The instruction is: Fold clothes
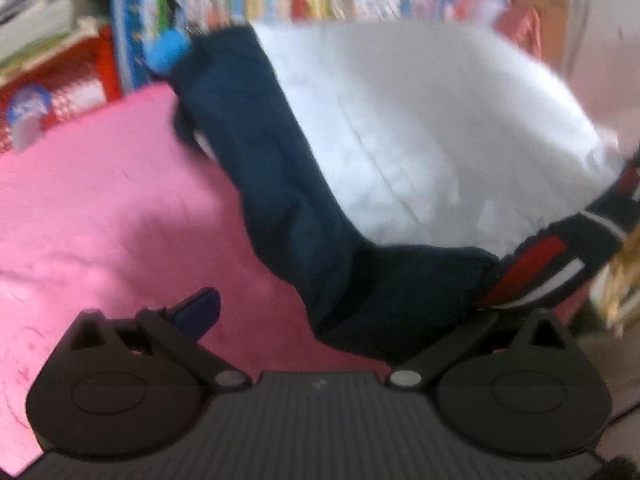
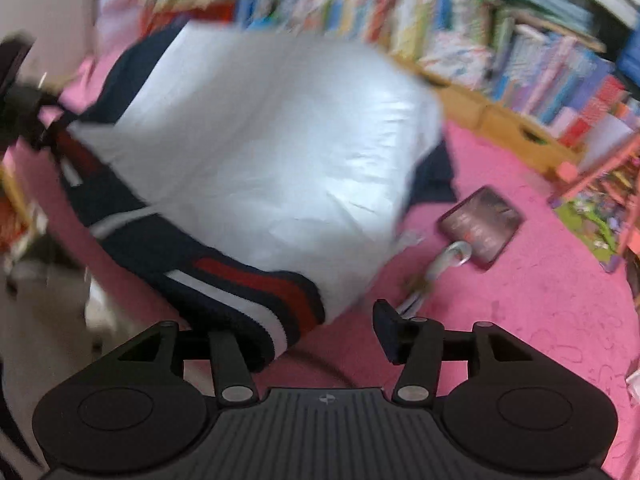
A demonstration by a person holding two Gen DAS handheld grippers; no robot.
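Left gripper (image 1: 340, 312) jaws wide, garment (image 1: 420, 128) hem draped over its right finger – grip unclear. Right gripper (image 2: 320, 332) half-spread, striped hem at the left finger, contact hidden. 1 white-navy garment on pink cover (image 2: 520, 300), open pink space right – bookshelves (image 2: 520, 52) blurred.

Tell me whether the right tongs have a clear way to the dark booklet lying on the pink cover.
Probably yes. The right tongs stand open, and the dark booklet lies ahead to their right on the bare pink cover; only a small metal ring sits near it.
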